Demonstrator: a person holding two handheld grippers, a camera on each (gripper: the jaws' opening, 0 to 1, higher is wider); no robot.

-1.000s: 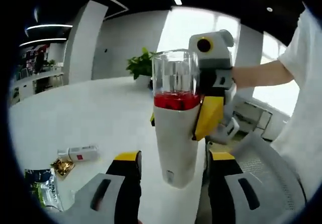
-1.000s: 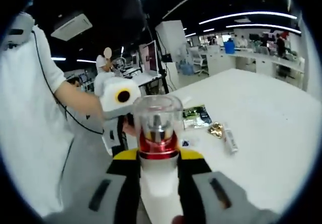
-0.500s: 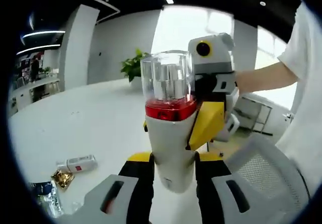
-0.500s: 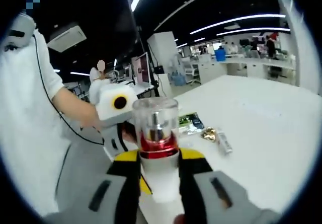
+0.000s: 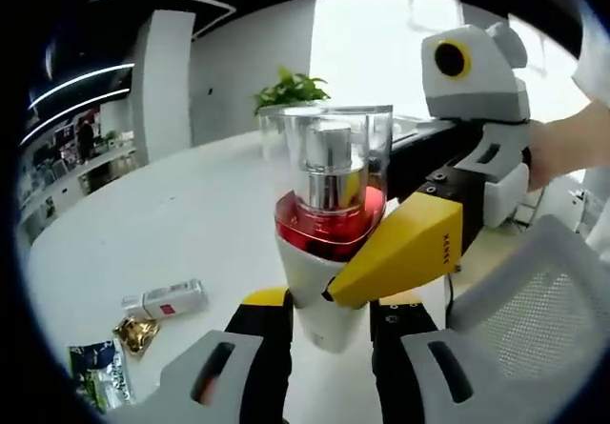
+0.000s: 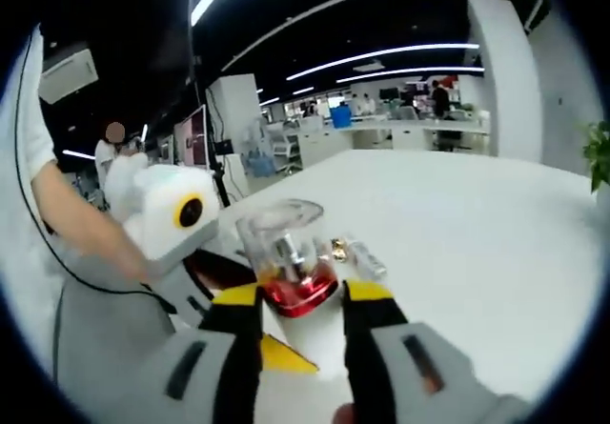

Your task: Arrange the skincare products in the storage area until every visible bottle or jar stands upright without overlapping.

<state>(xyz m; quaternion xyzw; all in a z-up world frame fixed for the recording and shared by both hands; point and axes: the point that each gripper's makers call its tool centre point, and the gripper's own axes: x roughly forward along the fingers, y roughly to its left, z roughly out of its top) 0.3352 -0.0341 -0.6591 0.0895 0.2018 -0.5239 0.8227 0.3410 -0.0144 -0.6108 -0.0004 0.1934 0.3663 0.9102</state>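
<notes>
Skincare bottle [image 5: 329,243], white-bodied with a red collar and a clear cap over a silver pump, is held in the air above the white bench [image 5: 191,224], gripped from two sides. In the left gripper view, the left hand-held gripper [image 5: 329,310] has its yellow-tipped jaws closed against the base of the bottle, while the right hand-held gripper [image 5: 419,243] reaches in from the right with a yellow jaw pressed on the body just below the collar. In the right gripper view, the bottle [image 6: 291,272] sits tilted between the right hand-held gripper's [image 6: 300,300] closed jaws, and the left hand-held gripper [image 6: 181,219] meets it from the left. Farther off on the bench lie a small white tube [image 5: 167,298], a gold wrapper [image 5: 135,332] just beside it and a dark packet [image 5: 95,372] near the edge. A potted plant [image 5: 294,89] stands at the far side.
</notes>
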